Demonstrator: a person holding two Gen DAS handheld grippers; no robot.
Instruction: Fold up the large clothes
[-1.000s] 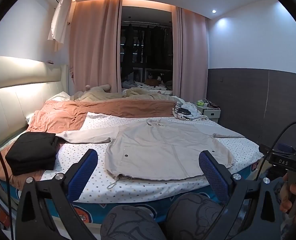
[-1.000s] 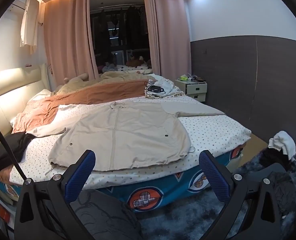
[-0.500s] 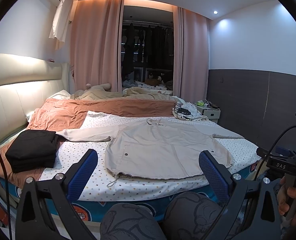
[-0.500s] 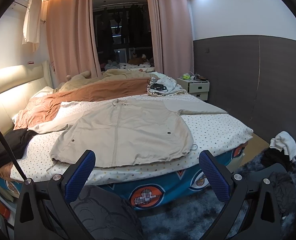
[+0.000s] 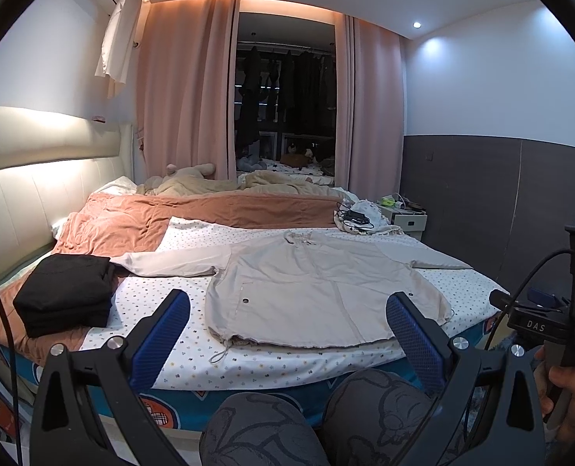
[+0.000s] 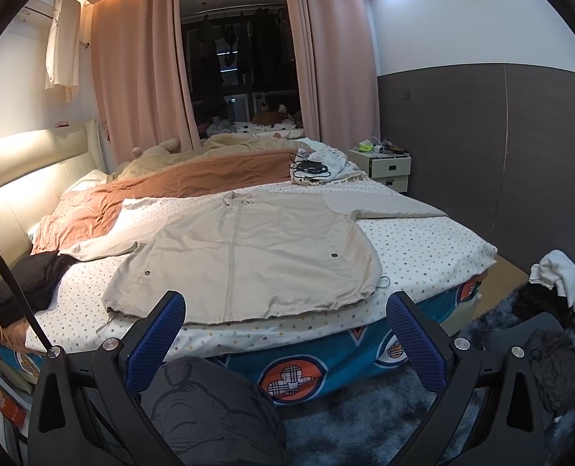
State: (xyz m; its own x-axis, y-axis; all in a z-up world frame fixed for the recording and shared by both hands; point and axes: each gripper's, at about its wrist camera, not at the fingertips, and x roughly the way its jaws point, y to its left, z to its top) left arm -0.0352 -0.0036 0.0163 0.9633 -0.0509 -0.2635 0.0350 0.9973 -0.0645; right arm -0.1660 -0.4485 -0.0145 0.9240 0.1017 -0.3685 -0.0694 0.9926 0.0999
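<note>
A beige jacket [image 5: 311, 291] lies flat and spread on the dotted bed sheet, sleeves out to both sides, hem toward me; the same jacket [image 6: 248, 256] fills the middle of the right wrist view. My left gripper [image 5: 287, 334] hangs open in front of the bed's near edge, short of the hem, nothing between its blue pads. My right gripper [image 6: 285, 326] is open too, held before the bed side, empty. The right tool's handle [image 5: 567, 330] shows in a hand at the right of the left wrist view.
A folded black garment [image 5: 66, 295] sits at the bed's left. An orange duvet [image 5: 194, 213] is bunched toward the headboard. Cables on a white cloth [image 6: 318, 169] lie at the far right corner by a nightstand [image 6: 388, 167]. The person's knees [image 5: 318, 419] press the bed edge. Clothes [image 6: 551, 283] lie on the rug.
Both views have drifted slightly upward and back; the bed sits a little lower in frame. The jacket has not moved and both grippers stay open.
</note>
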